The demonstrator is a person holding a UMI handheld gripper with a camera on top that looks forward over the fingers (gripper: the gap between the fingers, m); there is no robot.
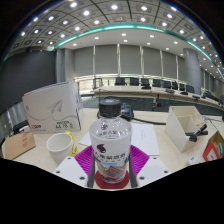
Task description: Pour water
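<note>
Bottle: I am seeing a clear plastic water bottle (111, 140) with a black cap and a pink label, standing upright between my gripper's fingers and filling the near view
Gripper: I am reading the gripper (111, 168) as closed on the bottle, both magenta pads (84, 158) pressing against its sides at label height
Cap: I am noting the black cap is sitting on top of the bottle, so I judge that nothing is pouring yet
Cup: I am spotting a white paper cup (59, 147) just to the left of the bottle on the table (155, 138), upright, with its opening facing up; I cannot tell whether it is holding any water
Surroundings: I am also seeing a white folded sign (52, 106) behind the cup, a white box (185, 126) to the right holding a dark object, and rows of desks and chairs beyond
Progress: I am judging the grasp as done, the pour as not begun
Remaining: I am expecting to carry the bottle over the cup and tilt it; the cap looks like an obstacle to that, in my judgement
</note>
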